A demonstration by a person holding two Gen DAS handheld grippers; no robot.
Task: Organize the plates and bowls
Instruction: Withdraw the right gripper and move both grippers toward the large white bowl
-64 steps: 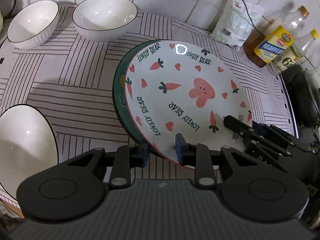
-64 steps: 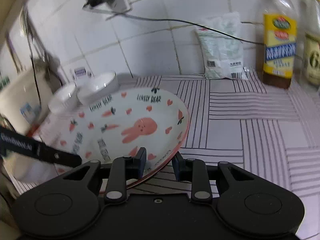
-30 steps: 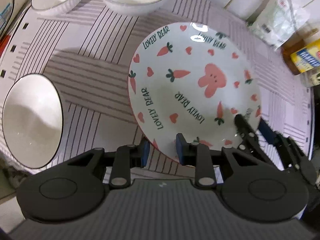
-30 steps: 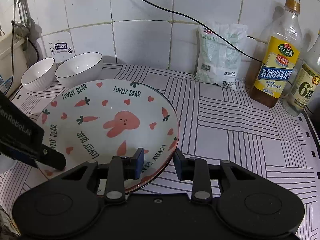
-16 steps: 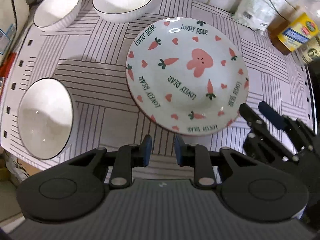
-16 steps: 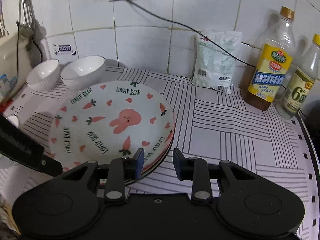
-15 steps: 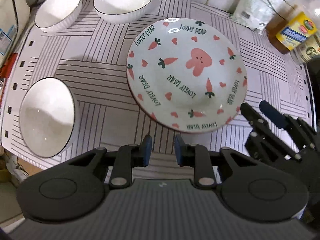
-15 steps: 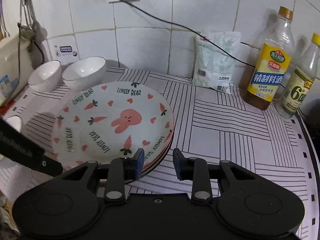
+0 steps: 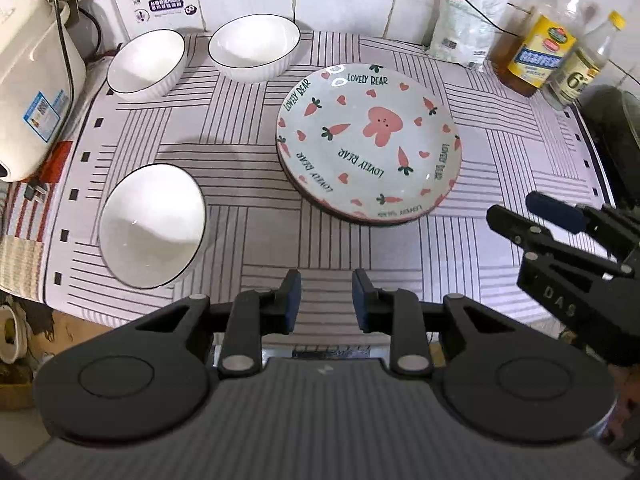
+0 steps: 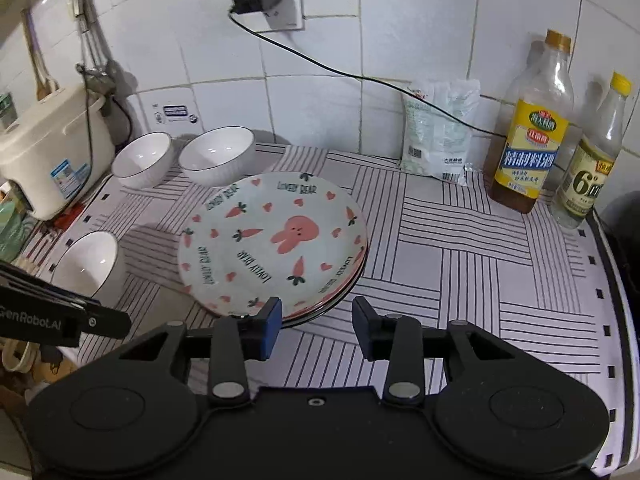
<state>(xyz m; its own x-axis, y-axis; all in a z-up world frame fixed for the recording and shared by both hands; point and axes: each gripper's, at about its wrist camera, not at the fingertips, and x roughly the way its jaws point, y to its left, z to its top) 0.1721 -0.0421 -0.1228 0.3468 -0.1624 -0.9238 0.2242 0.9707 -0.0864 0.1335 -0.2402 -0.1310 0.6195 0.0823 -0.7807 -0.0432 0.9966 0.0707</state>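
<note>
A stack of plates, topped by a white rabbit-and-carrot plate (image 9: 368,140) (image 10: 276,240), sits mid-counter on the striped mat (image 9: 240,168). Two white bowls (image 9: 147,63) (image 9: 254,46) stand at the back left, also in the right wrist view (image 10: 142,158) (image 10: 218,158). A third white bowl (image 9: 152,224) (image 10: 86,262) sits at the front left. My left gripper (image 9: 326,298) is open and empty above the front edge, apart from the plates. My right gripper (image 10: 316,326) is open and empty, just in front of the stack; it also shows in the left wrist view (image 9: 536,216).
A rice cooker (image 10: 52,152) stands at the far left. A white bag (image 10: 438,132) and two bottles (image 10: 528,140) (image 10: 592,164) line the tiled back wall at right. A dark pan (image 9: 616,136) lies at the right edge. A power cable (image 10: 360,76) runs along the wall.
Both grippers let go of the rabbit plate, now resting on the stack, and pulled back toward the counter front. The right jaws have opened wider.
</note>
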